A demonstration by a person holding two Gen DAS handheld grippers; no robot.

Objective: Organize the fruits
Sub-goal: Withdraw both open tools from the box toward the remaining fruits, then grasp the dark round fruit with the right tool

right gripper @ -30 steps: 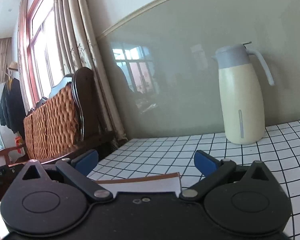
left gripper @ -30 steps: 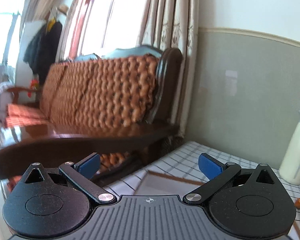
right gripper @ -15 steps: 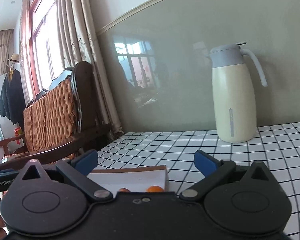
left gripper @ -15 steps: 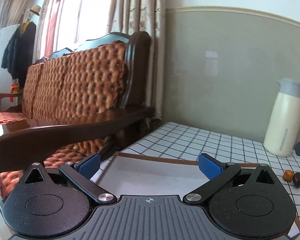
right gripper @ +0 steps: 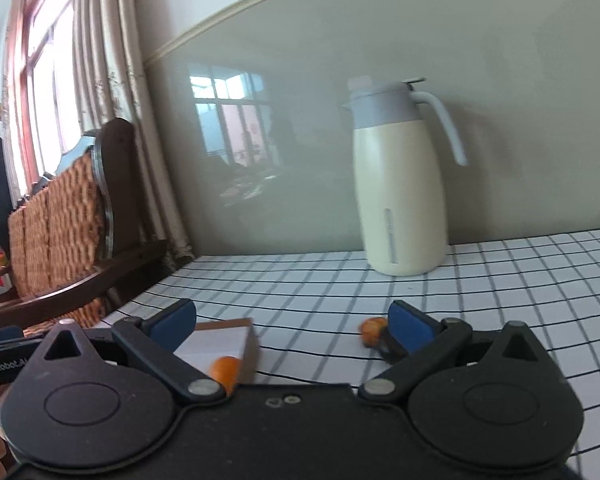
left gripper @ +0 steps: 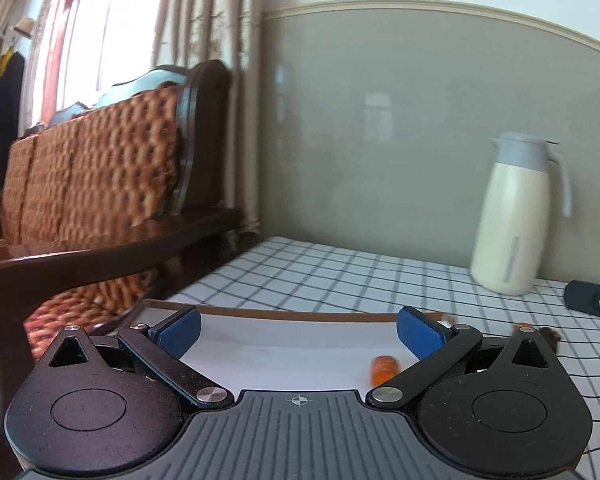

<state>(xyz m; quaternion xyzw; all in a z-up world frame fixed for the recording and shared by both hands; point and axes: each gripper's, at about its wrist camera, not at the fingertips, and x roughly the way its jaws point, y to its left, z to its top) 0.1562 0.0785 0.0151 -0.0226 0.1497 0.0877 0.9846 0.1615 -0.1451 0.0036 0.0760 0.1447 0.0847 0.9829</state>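
Checked tablecloth [right gripper: 500, 280] runs back to a cream jug [right gripper: 400, 200]. Both my grippers, left [left gripper: 299, 330] and right [right gripper: 292, 322], are spread and empty. One small orange fruit [left gripper: 383, 369] lies in the white tray [left gripper: 284, 350]; another [right gripper: 371, 330] sits on the cloth just beside my right fingertip. They look light, soft and likely to roll, so I'd pinch gently across the middle.

Bright window [right gripper: 54, 92] daylight — motion blur, fisheye-bent edges, glossy wall glare.

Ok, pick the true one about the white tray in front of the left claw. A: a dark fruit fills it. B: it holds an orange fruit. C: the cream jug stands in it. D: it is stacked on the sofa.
B: the left wrist view shows an orange fruit lying inside the white tray, ahead of the open left claw.
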